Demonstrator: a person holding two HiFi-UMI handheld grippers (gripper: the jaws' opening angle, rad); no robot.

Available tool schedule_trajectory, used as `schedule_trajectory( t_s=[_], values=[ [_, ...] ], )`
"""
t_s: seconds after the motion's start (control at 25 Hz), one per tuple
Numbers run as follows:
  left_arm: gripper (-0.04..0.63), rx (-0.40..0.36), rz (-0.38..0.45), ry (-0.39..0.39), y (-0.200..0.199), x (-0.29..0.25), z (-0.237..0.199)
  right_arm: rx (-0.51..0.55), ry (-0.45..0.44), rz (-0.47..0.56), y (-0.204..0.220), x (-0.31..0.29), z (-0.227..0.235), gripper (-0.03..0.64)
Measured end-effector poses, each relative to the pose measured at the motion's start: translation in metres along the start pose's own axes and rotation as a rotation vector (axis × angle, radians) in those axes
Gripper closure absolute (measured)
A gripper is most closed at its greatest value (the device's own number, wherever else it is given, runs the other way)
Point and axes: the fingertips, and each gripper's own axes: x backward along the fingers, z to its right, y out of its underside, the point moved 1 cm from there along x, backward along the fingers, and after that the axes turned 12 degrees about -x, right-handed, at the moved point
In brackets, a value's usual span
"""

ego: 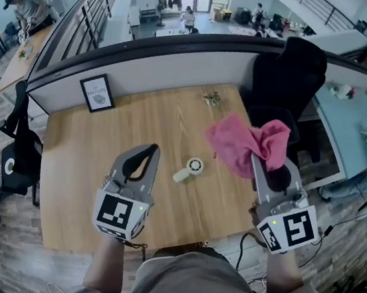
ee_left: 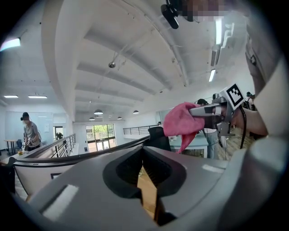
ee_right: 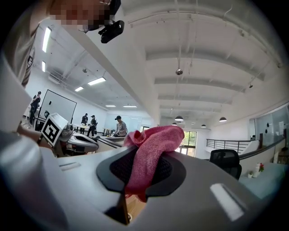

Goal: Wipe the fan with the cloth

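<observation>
A small white hand-held fan (ego: 190, 169) lies on the wooden table (ego: 82, 189) near its middle. My right gripper (ego: 260, 154) is raised above the table's right edge, to the right of the fan, and is shut on a pink cloth (ego: 247, 142) that bunches out over its jaws. In the right gripper view the cloth (ee_right: 151, 151) fills the gap between the pads. Held up to the left of the fan, my left gripper (ego: 148, 151) has its jaws shut with nothing between them. From the left gripper view, the cloth (ee_left: 178, 122) shows beyond its closed jaws.
A framed sign (ego: 97, 93) stands at the table's back left, and a small plant (ego: 212, 98) at the back right. A black chair with a dark jacket (ego: 289, 81) sits beside the right edge. A partition wall (ego: 160, 68) runs behind the table.
</observation>
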Motion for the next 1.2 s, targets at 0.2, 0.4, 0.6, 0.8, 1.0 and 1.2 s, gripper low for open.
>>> schedule_trajectory(
  t_s=[0.2,0.4,0.6,0.8,1.0,1.2],
  values=[
    [0.593,0.012,-0.034,0.009,-0.009,0.012,0.014,0.016,0.008,-0.053,0.007,0.020,0.001,0.560],
    [0.592,0.021,-0.043,0.033,-0.012,0.024,0.027,-0.018,-0.003,-0.115,0.030,0.033,-0.002,0.560],
    [0.594,0.033,-0.079,0.038,-0.004,0.030,0.039,-0.049,-0.020,-0.164,0.052,0.039,-0.007,0.560],
    [0.594,0.023,-0.104,0.027,0.001,0.029,0.034,-0.047,-0.028,-0.154,0.050,0.035,-0.010,0.560],
    [0.594,0.037,-0.105,0.028,-0.002,0.028,0.038,-0.047,-0.038,-0.146,0.048,0.032,-0.011,0.560],
    [0.594,0.040,-0.111,0.035,-0.002,0.025,0.039,-0.047,-0.035,-0.149,0.049,0.029,-0.006,0.560]
  ],
)
